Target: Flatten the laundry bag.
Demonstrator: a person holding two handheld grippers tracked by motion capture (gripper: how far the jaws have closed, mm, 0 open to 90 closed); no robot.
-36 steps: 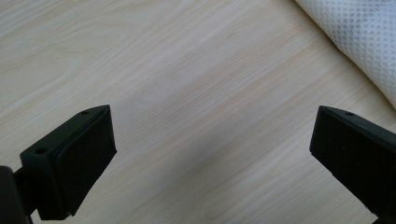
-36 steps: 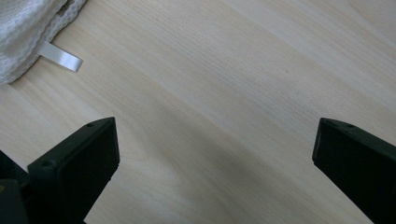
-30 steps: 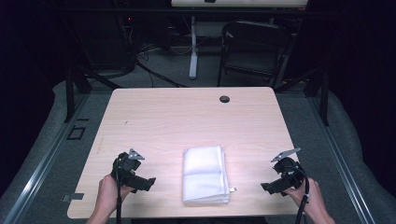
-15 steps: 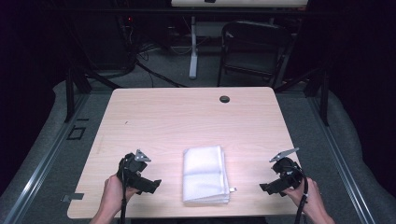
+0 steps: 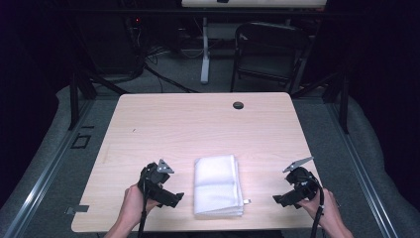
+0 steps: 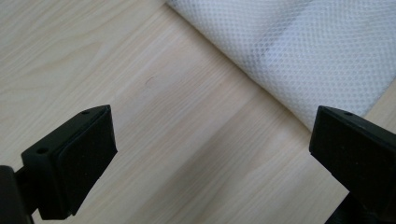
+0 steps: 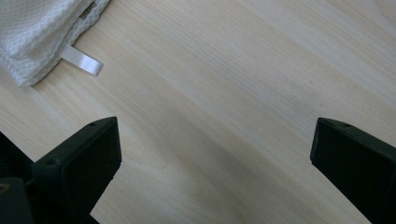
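Since the earlier frames your left gripper [image 5: 171,198] has slid rightward along the near edge of the table [image 5: 198,124], closing in on the folded white towel [image 5: 217,184]; your right gripper [image 5: 282,200] has barely shifted.

The towel lies in the lower middle of the high view, flat on the wood, its long axis running from the near edge away from you. It sits between your two hands. The left gripper is just beside the towel's left edge but not touching it; the right one is well apart from the right edge, so your left hand is clearly the nearer.

In the left gripper view the jaws stand wide apart with nothing between them, and the towel [image 6: 308,51] fills the upper right of the frame, its edge cutting diagonally down toward the right jaw. In the right gripper view the jaws are likewise spread and empty, with the towel's corner [image 7: 37,32] at the upper left and its small white loop tag [image 7: 81,60] lying out on the bare wood.

There are no containers on the table; a small dark grommet hole [image 5: 238,105] sits near the far edge.
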